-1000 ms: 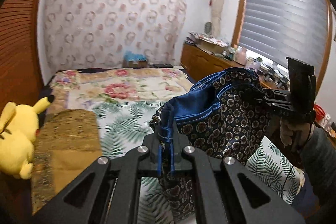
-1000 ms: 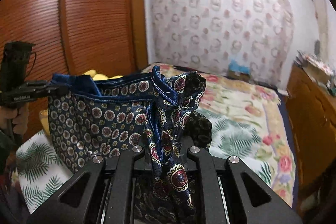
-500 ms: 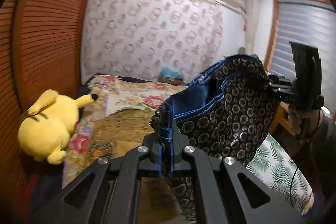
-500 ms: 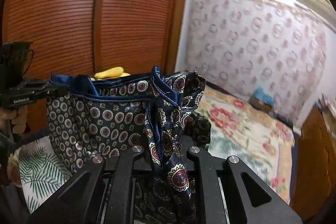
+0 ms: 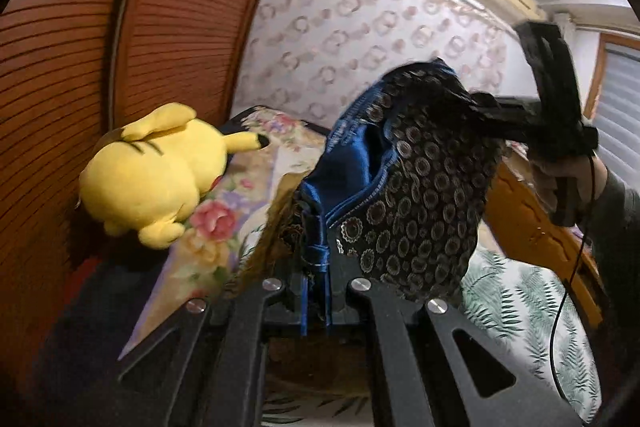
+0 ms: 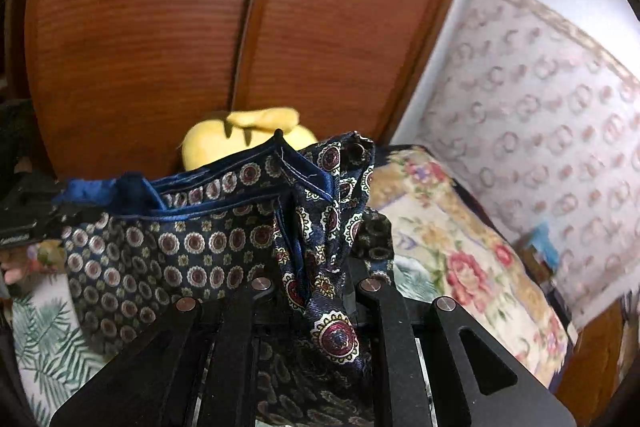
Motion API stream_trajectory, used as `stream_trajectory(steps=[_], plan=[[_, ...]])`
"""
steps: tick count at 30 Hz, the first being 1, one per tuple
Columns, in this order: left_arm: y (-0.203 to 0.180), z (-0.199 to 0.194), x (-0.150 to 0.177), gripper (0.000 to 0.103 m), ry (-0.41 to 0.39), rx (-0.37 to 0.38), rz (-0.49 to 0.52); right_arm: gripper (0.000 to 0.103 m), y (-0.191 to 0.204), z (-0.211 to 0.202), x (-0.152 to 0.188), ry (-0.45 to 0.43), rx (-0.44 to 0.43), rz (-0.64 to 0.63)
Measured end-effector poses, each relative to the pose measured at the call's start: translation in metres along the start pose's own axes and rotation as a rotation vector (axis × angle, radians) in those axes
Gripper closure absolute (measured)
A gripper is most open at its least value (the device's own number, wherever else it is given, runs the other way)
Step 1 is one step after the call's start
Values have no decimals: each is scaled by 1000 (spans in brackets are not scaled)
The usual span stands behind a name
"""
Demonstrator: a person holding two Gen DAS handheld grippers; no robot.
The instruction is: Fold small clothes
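Left wrist view: left gripper (image 5: 316, 283) is clamped on the patterned shorts (image 5: 412, 187), held up above the bed (image 5: 208, 251). Right wrist view: right gripper (image 6: 316, 291) looks pinched on the other corner, bit blurry. No fold made yet, I'd say.

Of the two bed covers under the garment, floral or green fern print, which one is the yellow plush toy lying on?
The floral bed cover: the yellow plush toy rests on its rose-patterned edge by the wardrobe, while the fern-print cover lies apart.
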State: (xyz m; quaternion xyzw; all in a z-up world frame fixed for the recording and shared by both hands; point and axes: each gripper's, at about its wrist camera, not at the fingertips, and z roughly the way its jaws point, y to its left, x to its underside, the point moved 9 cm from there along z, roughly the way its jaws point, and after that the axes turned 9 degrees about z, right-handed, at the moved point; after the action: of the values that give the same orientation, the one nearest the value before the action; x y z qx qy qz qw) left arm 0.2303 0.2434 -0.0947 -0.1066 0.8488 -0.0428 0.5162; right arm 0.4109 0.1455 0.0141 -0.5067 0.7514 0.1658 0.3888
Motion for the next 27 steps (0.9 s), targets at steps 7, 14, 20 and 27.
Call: stream_trajectory(steps=[7,14,20,27], plan=[[13,6,20,101,47,-28,-18,90,14,56,-13,24,-44,-6],[11,4,27,101,71,-63,-1,51,-20,49,-27,-32,75,140],[12,2,29,99,85,-84,25,51,-22,43,7,-1,49,217],[13,1,35,99,117,-101,47,51,15,64,61,87,-47,309]])
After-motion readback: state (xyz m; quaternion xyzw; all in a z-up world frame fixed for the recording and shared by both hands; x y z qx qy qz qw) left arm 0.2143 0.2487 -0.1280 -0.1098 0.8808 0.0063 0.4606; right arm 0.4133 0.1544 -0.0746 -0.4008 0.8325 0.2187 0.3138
